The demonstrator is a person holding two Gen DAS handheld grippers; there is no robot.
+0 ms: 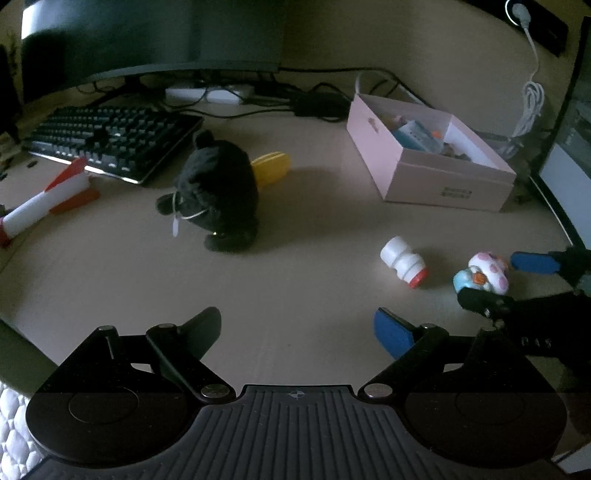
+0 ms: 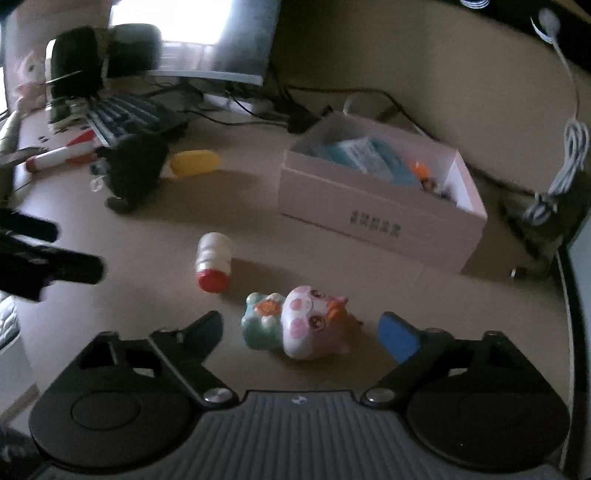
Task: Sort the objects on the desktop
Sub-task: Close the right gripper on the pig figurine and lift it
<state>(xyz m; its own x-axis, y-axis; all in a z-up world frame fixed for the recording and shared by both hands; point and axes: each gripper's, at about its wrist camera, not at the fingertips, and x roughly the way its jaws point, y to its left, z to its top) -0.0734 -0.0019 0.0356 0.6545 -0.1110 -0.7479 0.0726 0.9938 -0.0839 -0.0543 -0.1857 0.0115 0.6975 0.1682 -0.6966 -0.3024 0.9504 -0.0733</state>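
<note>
A pink, white and teal toy figure (image 2: 295, 325) lies on the beige desk between the open fingers of my right gripper (image 2: 301, 332); it also shows in the left wrist view (image 1: 484, 275), where the right gripper (image 1: 496, 280) straddles it. A small white bottle with a red cap (image 2: 213, 261) lies on its side to the left, seen too in the left wrist view (image 1: 404, 266). My left gripper (image 1: 301, 330) is open and empty above bare desk. The open pink box (image 1: 424, 173) (image 2: 373, 218) holds several items.
A black plush toy (image 1: 218, 195) with a yellow piece (image 1: 271, 168) sits mid-desk. A red and white rocket (image 1: 48, 195) lies at the left by the keyboard (image 1: 110, 140). A monitor (image 1: 147, 33), cables and a white cord (image 1: 530, 103) line the back.
</note>
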